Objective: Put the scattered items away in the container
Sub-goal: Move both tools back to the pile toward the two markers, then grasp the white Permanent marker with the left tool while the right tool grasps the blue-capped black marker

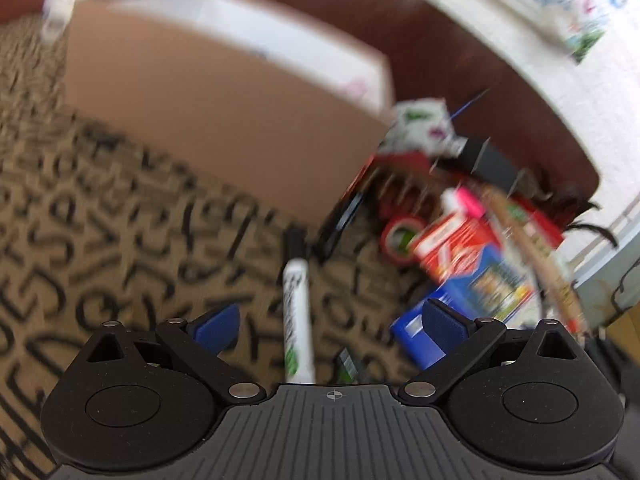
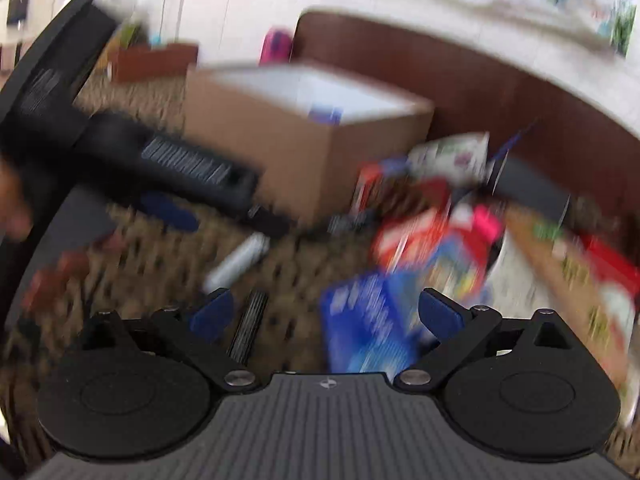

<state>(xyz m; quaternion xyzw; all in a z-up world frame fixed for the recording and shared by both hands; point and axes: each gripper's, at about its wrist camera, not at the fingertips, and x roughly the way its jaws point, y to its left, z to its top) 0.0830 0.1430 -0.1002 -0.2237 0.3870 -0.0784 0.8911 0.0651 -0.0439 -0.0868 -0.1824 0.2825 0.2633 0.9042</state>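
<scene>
Left wrist view, heavy motion blur: left tongs point(image 1: 330, 330) released, blue pads spread wide, nothing between them. Below lies a white marker point(image 1: 296, 312) with black cap, cylindrical, lengthwise on the carpet point(image 1: 100, 208), which is tan, low-pile, printed with black letters. Cardboard box point(image 1: 224, 120), the container, plain brown walls, white inside, sits on the carpet just beyond the marker. To the right is a loose pile: glossy red-and-blue carton point(image 1: 468, 256), red tape roll point(image 1: 400, 236), flat blue packet point(image 1: 416, 336) just past the right pad, pink marker point(image 1: 470, 200). A dark brown curved baseboard point(image 1: 460, 76) runs behind, white textured wall above. Right wrist view, also blurred: right tongs point(image 2: 326, 316) released, pads wide apart, empty. The blue packet point(image 2: 368, 320) lies between and just ahead of the pads, the white marker point(image 2: 240, 264) to the left on the carpet, the box point(image 2: 304, 140) further back, the same pile to its right. The left gripper's black ribbed body point(image 2: 160, 152) crosses the left side of this view.
</scene>
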